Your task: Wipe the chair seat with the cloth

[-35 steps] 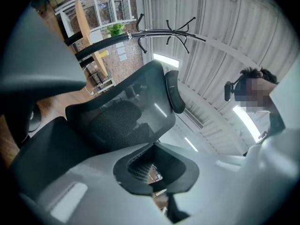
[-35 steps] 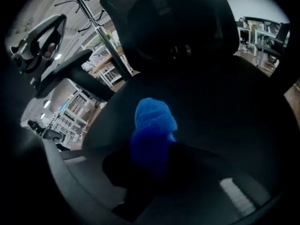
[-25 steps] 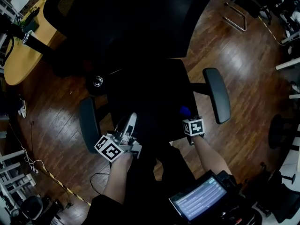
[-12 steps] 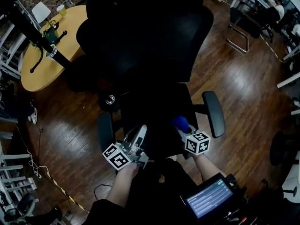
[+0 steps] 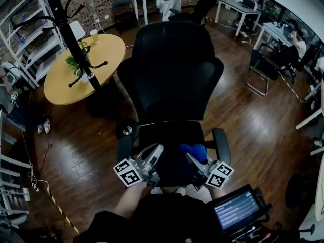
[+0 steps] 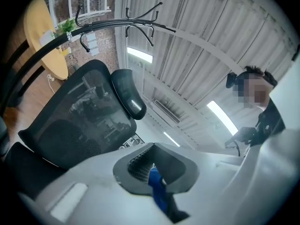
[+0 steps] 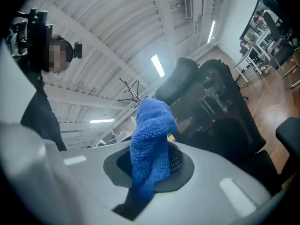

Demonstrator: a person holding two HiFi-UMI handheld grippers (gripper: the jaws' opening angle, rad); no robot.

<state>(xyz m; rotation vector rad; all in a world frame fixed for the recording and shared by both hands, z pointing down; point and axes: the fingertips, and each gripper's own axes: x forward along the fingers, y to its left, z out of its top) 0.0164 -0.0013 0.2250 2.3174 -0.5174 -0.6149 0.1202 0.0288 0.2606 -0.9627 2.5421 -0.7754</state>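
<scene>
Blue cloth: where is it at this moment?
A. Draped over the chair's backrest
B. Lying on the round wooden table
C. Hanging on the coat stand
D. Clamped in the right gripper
D: the blue cloth stands up from between the jaws of the right gripper, over the chair seat.

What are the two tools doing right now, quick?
Left tool: closed; a thin blue strip shows in the gap, cannot tell what.
Right tool: closed, holding the blue cloth.
</scene>
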